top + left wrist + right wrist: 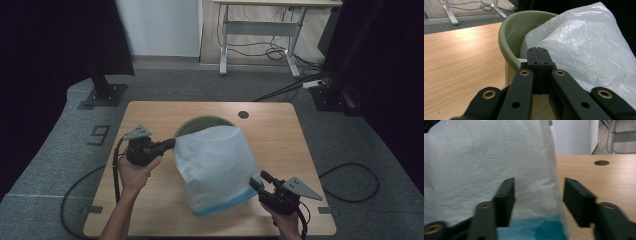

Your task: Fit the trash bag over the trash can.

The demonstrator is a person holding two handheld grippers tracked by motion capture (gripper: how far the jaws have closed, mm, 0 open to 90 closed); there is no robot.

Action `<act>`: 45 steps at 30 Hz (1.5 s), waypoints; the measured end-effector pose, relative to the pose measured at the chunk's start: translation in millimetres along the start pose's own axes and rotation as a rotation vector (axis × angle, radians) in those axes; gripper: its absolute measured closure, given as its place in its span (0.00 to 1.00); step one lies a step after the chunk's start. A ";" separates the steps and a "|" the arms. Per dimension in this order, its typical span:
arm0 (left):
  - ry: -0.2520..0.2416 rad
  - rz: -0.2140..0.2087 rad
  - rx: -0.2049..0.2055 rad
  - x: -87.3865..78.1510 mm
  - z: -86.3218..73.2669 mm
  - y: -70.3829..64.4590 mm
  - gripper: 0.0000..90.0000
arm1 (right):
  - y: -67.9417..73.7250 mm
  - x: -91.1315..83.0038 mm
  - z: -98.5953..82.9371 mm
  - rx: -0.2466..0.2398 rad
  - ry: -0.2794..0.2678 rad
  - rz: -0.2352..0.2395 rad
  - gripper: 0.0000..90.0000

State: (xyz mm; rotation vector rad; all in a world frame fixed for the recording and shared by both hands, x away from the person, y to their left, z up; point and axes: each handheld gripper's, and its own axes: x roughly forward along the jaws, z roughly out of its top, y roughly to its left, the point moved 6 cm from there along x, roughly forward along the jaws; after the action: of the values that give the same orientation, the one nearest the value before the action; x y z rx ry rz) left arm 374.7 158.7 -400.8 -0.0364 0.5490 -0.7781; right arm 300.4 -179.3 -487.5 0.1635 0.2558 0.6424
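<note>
A white plastic bag [215,165] with a blue edge is draped over an olive-green bin [195,124] at the middle of the wooden table [150,115]. My left gripper [171,144] is shut at the bag's upper left corner, just over the bin's rim. In the left gripper view the closed jaws [539,53] sit against the bag [586,42] and the bin [511,37]. My right gripper [257,181] is open at the bag's lower right corner. In the right gripper view the gripper [537,187] has the bag [486,157] and its blue edge between the jaws.
A round cable hole [243,114] lies in the table behind the bin. On the carpet beyond stand a black stand base [105,92] at the left and a white-legged desk [260,30] with cables. Bare tabletop lies left of the bin.
</note>
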 end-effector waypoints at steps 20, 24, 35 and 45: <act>0.049 -0.066 0.083 21.1 4.0 -35.6 1.00 | -3.1 -34.1 75.8 -0.074 -0.159 -0.002 0.99; 0.044 -0.031 0.109 15.9 7.4 -39.7 0.79 | -1.8 -40.0 94.1 -0.123 -0.175 -0.020 0.99; -0.061 -0.102 0.130 -23.4 23.5 -51.1 0.52 | -5.2 -38.9 92.9 -0.125 -0.142 -0.038 0.99; 0.008 -0.224 0.216 1.8 14.4 -93.9 0.39 | 9.8 -18.3 80.8 -0.118 -0.097 -0.007 0.99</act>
State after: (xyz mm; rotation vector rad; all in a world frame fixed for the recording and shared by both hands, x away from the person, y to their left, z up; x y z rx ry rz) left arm 321.0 87.7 -367.8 0.1071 0.4709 -1.0529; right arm 303.7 -188.5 -404.7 0.0802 0.1241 0.6388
